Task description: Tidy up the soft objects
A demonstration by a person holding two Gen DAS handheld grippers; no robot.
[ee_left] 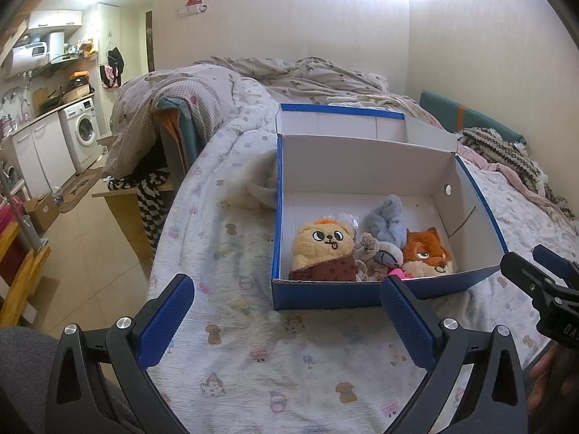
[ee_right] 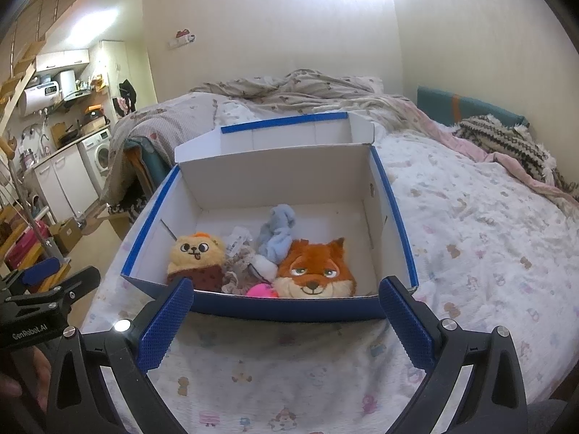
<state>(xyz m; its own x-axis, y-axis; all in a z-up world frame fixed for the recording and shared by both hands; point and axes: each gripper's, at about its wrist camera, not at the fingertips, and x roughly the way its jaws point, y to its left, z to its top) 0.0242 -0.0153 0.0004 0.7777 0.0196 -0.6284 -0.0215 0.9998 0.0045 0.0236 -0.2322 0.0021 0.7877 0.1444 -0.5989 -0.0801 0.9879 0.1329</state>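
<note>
A blue and white cardboard box (ee_left: 356, 170) (ee_right: 392, 209) stands open on the bed. Inside lie a yellow bear plush (ee_left: 320, 251) (ee_right: 195, 258), an orange fox plush (ee_left: 429, 253) (ee_right: 315, 271), a light blue plush (ee_left: 387, 217) (ee_right: 277, 231), a beige frilly piece (ee_left: 369, 249) and a pink item (ee_right: 261, 290). A white fluffy soft object (ee_left: 258, 184) lies on the bed left of the box. My left gripper (ee_left: 286, 316) is open and empty in front of the box. My right gripper (ee_right: 286, 316) is open and empty at the box's near wall.
The bed has a printed quilt (ee_left: 253, 325) (ee_right: 470, 253). Rumpled bedding (ee_left: 307, 72) and a striped knit blanket (ee_left: 506, 155) lie behind the box. A kitchen with a washing machine (ee_left: 85, 132) is far left. The bed edge drops to the floor (ee_left: 94, 253) on the left.
</note>
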